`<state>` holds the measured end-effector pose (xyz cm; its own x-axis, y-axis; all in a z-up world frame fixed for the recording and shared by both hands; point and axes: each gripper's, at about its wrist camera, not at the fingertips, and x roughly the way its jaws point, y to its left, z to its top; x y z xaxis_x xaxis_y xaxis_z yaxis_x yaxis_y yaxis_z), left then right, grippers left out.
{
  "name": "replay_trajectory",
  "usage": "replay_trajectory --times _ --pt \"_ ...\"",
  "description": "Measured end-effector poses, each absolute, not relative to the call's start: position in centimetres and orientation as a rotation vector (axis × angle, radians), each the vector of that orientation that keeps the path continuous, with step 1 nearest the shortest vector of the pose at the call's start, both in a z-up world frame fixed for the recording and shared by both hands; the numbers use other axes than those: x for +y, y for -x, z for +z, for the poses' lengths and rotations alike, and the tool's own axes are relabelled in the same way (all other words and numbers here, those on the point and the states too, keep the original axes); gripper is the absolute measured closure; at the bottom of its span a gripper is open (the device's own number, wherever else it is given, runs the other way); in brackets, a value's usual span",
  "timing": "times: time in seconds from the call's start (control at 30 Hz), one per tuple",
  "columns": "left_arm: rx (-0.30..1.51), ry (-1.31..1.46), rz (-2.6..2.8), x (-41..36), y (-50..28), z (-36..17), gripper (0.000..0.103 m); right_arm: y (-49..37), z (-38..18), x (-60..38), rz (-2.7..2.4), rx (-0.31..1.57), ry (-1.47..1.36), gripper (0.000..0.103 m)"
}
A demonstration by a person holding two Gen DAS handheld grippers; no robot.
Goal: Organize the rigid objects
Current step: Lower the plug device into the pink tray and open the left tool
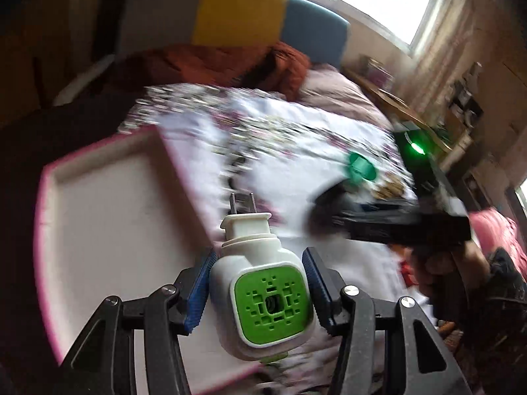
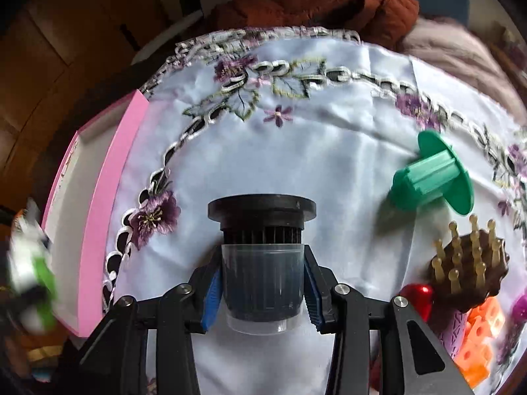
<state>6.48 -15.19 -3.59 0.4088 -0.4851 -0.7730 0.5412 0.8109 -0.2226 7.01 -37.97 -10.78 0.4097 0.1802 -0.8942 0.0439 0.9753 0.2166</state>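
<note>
My left gripper (image 1: pixel 258 263) is shut on a white plug-in device (image 1: pixel 263 283) with a green perforated face and two metal prongs pointing away. It hangs over the near right rim of a pink-edged white tray (image 1: pixel 98 144). My right gripper (image 2: pixel 262 263) is shut on a black ribbed filter (image 2: pixel 262 217) in a clear cup, its blue pads pressing the cup's sides, just above the embroidered white cloth (image 2: pixel 329 131). In the right wrist view the tray (image 2: pixel 98 204) lies at the left, and the plug-in device (image 2: pixel 29 270) is a blur beside it.
A green spool (image 2: pixel 431 177) lies on the cloth at the right. Near it are a brown peg brush (image 2: pixel 467 263), a red piece (image 2: pixel 416 296) and orange blocks (image 2: pixel 481 332). A rust-coloured blanket (image 1: pixel 230 62) is heaped beyond the cloth. A person's hand (image 1: pixel 444 273) holds the right gripper.
</note>
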Motion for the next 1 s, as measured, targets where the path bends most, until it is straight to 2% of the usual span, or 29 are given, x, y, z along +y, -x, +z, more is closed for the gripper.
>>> replay_trajectory --times 0.23,0.63,0.77,1.0 --pt "0.96 -0.07 -0.452 -8.5 -13.9 -4.5 0.049 -7.1 -10.9 -38.3 0.095 1.144 -0.209 0.06" --pt "1.039 -0.143 -0.33 -6.6 -22.3 -8.2 0.048 -7.2 -10.9 -37.5 0.094 1.14 -0.141 0.06" --pt "1.036 -0.127 -0.304 -5.6 -22.3 -7.9 0.029 -7.2 -10.9 -37.6 0.095 1.139 -0.141 0.06" --pt "0.97 -0.051 -0.245 -2.9 -18.2 -5.5 0.029 -7.2 -11.0 -37.4 0.09 1.134 -0.126 0.06"
